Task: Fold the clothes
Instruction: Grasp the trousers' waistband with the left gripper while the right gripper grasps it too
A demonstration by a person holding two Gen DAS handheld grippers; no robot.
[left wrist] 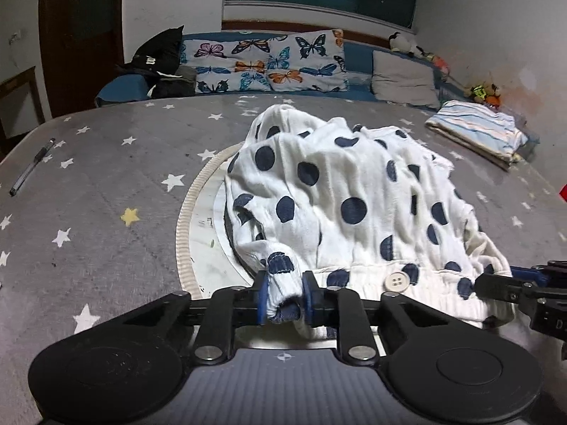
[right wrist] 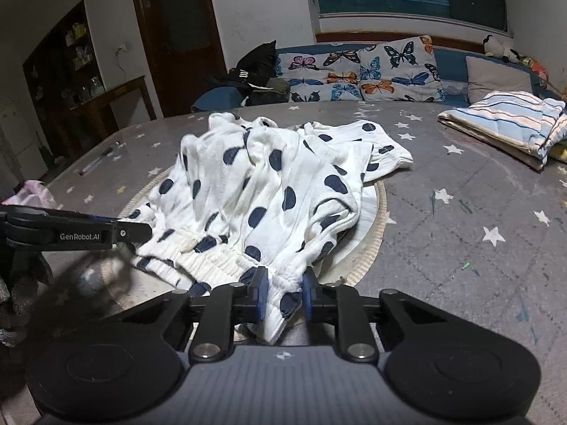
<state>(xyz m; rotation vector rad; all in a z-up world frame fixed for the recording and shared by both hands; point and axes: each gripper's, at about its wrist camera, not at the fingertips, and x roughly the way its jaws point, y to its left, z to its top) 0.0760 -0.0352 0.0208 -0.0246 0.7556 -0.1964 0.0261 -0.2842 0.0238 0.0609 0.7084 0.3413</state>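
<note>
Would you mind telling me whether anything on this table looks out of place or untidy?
Yes: the polka-dot garment lies crumpled in a heap over the round mat, unlike the striped cloth, which is neatly folded. A pen also lies loose near the table edge.

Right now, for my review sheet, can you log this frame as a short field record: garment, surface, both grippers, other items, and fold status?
garment: white polka-dot garment, crumpled in a heap, one white button showing near its front hem
surface: grey star-print cover, with a round mat under the garment
left gripper: shut on the garment's front edge
right gripper: shut on the same edge, further along it
other items: pen at far left; folded striped cloth at far right
fold status: not yet folded
</note>
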